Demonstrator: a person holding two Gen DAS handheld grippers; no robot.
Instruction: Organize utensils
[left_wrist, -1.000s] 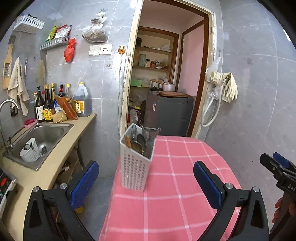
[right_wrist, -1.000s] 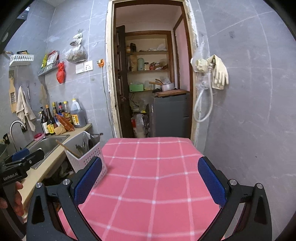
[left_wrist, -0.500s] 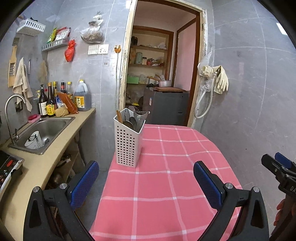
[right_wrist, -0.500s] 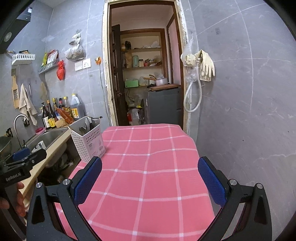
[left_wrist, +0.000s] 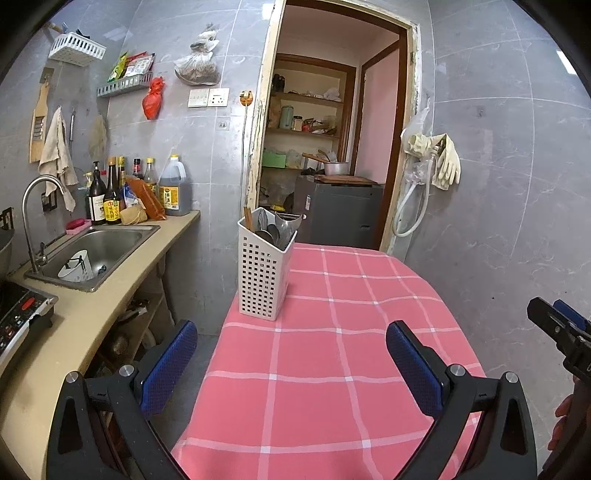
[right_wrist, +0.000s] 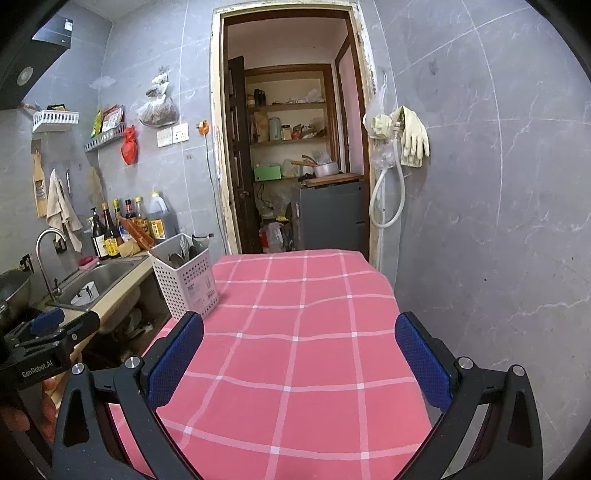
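Utensils (left_wrist: 272, 229) stand in the white perforated holder (left_wrist: 263, 275), upright on the left edge of the table with the pink checked cloth (left_wrist: 332, 369); we make out spoon bowls and one wooden handle, the rest too crowded to sort by eye. No loose utensil shows on the cloth. Left gripper (left_wrist: 291, 360) is spread wide and empty, low over the near part of the table, well apart from the holder. Right gripper (right_wrist: 299, 354) is likewise wide and empty, with the holder (right_wrist: 184, 277) off to its left.

We judge the step in hand to be the approach. The holder sits close to the table edge beside the counter (left_wrist: 85, 314), so we advise one gripper steadying its wall while the other draws a single handle straight up.
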